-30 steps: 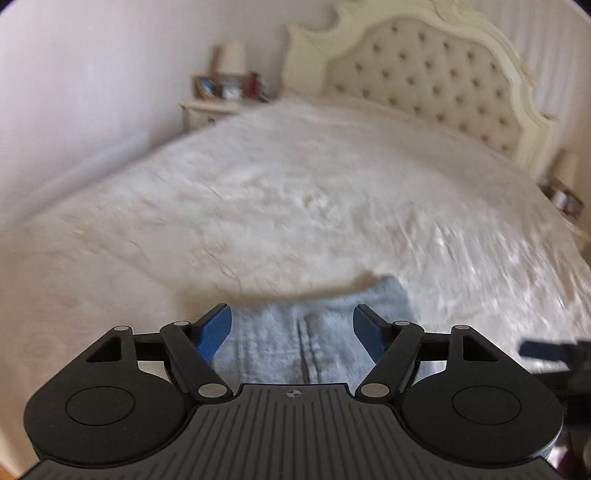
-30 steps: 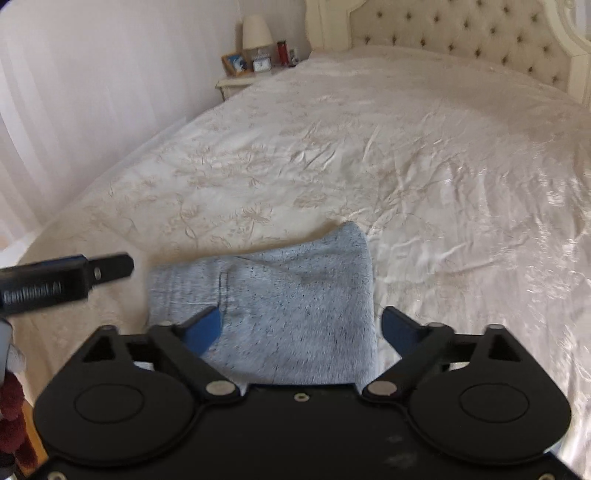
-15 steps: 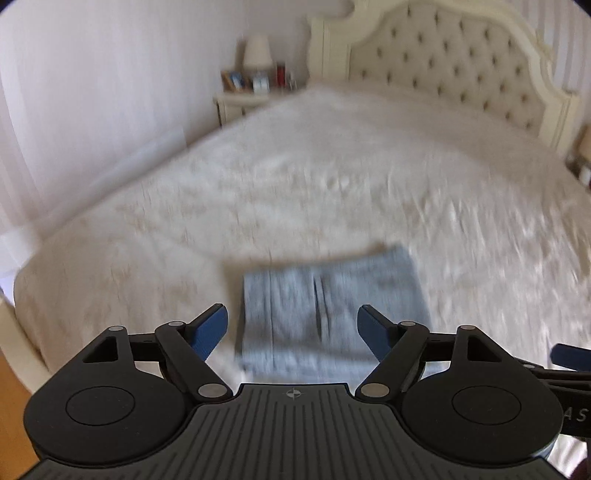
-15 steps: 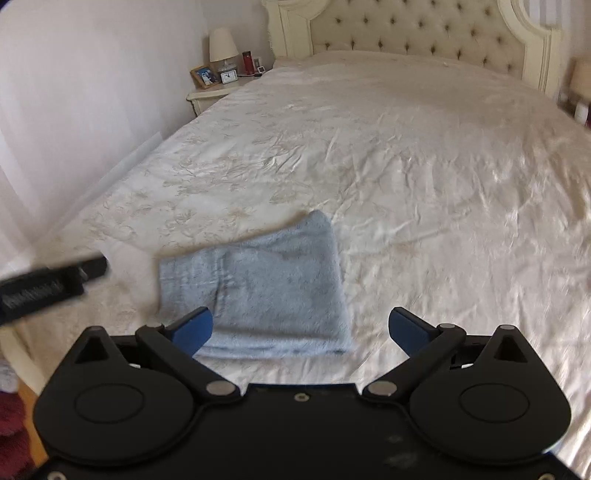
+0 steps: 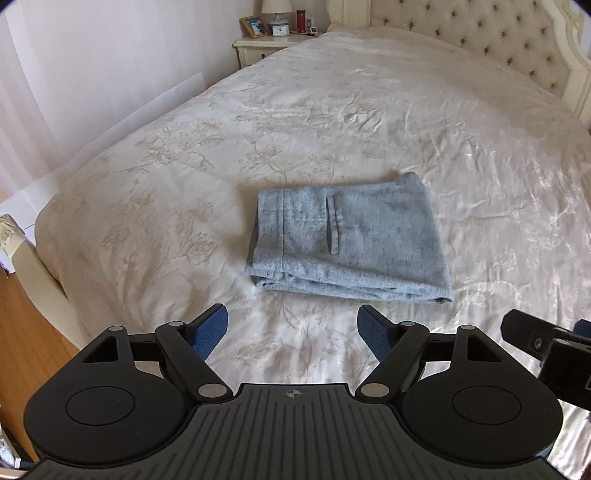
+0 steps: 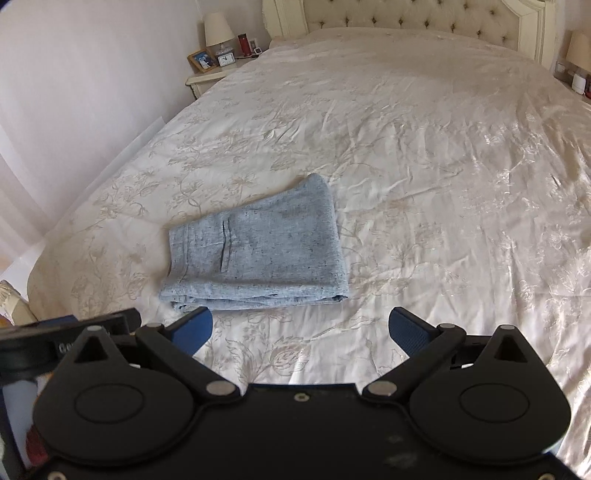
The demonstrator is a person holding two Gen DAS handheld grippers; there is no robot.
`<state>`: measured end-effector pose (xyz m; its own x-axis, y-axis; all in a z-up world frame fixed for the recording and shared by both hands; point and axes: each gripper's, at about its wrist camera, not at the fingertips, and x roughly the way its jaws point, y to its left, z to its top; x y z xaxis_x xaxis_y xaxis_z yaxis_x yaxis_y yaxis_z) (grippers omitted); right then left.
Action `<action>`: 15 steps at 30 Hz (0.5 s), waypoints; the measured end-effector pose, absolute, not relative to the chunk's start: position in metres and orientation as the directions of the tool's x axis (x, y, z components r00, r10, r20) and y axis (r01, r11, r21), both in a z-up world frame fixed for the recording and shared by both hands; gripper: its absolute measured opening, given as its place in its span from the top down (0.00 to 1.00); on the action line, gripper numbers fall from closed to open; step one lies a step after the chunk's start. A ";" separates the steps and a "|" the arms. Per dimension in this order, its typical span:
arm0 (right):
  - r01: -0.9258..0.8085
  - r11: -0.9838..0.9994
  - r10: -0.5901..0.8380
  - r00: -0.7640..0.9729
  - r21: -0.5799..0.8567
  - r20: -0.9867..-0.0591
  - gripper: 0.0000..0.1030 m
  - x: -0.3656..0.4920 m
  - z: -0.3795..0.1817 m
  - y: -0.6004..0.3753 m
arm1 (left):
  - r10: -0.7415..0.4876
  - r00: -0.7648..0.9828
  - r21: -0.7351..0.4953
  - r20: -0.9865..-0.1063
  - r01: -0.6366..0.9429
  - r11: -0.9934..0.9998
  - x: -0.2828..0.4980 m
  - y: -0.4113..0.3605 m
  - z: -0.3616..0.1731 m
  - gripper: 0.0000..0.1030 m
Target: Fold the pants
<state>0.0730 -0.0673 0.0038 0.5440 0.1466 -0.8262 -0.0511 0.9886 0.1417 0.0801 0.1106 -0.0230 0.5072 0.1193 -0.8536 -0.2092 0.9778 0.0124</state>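
The pants (image 5: 349,243) sit folded into a neat blue-grey rectangle on the cream bedspread (image 5: 424,122), toward the foot end of it. Both grippers hang just short of the pants, not touching. The left gripper (image 5: 291,332) has its jaws spread, nothing between them, and the right gripper (image 6: 300,330) is the same.

A home bedroom: a wide bed (image 5: 332,110) with tufted headboard (image 5: 480,33) fills the frame, and a nightstand (image 5: 258,48) with lamp (image 6: 218,31) and framed photo (image 6: 201,60) stands upper left.
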 end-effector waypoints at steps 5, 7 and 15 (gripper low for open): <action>-0.058 0.989 0.146 0.550 0.137 -0.822 0.00 0.066 0.008 -0.069 | 0.121 0.499 0.018 -0.858 -0.205 0.979 0.077 0.109 -0.022 0.26; -0.055 0.989 0.147 0.555 0.140 -0.819 0.00 0.064 0.009 -0.071 | 0.123 0.494 0.023 -0.861 -0.203 0.979 0.074 0.107 -0.022 0.26; -0.035 0.987 0.149 0.564 0.156 -0.812 0.00 0.058 0.012 -0.079 | 0.112 0.486 0.032 -0.867 -0.172 0.985 0.068 0.098 -0.024 0.26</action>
<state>0.0582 -0.0785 0.0120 0.5637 0.1486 -0.8125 -0.0354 0.9871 0.1560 0.0684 0.0975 -0.0235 0.4856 0.1124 -0.8669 -0.1717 0.9846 0.0315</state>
